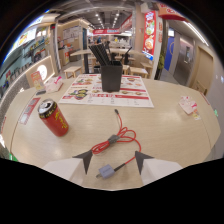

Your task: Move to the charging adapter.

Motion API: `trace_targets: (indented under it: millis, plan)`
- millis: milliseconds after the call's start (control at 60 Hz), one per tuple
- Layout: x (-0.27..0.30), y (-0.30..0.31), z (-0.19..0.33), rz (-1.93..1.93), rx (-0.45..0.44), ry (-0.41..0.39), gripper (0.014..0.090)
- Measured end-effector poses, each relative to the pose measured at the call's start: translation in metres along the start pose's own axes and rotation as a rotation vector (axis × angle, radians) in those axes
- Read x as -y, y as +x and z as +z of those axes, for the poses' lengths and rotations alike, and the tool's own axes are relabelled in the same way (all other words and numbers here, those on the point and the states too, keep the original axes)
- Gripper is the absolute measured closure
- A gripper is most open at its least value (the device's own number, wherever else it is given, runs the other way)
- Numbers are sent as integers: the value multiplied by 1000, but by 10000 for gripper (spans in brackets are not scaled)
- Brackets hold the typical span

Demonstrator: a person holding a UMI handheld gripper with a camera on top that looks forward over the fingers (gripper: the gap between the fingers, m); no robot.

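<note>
Charging adapter (105, 171): grey block on the table (170, 125), lying between the spread fingertips of the gripper (114, 160), untouched, red cable (117, 137) coiled just beyond. Step: approach, judged nearly complete. Next: slight lowering advance, centring fingers about the block

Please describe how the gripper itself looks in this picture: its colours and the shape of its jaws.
The gripper shows two pale, whitish jaws, broad and flat, each ending in a small dark triangular tip that points inward. Below them the body is black. No cables of its own, markings, hand or sleeve are visible.
</note>
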Motion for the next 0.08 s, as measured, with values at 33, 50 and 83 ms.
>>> trace_targets:
  millis: [33,50,83]
  plan:
    - [0,1,0,2,-3,2,203]
    - [1,1,-1,4,-4,4,200]
    - [0,1,-1,6,-5,2,202]
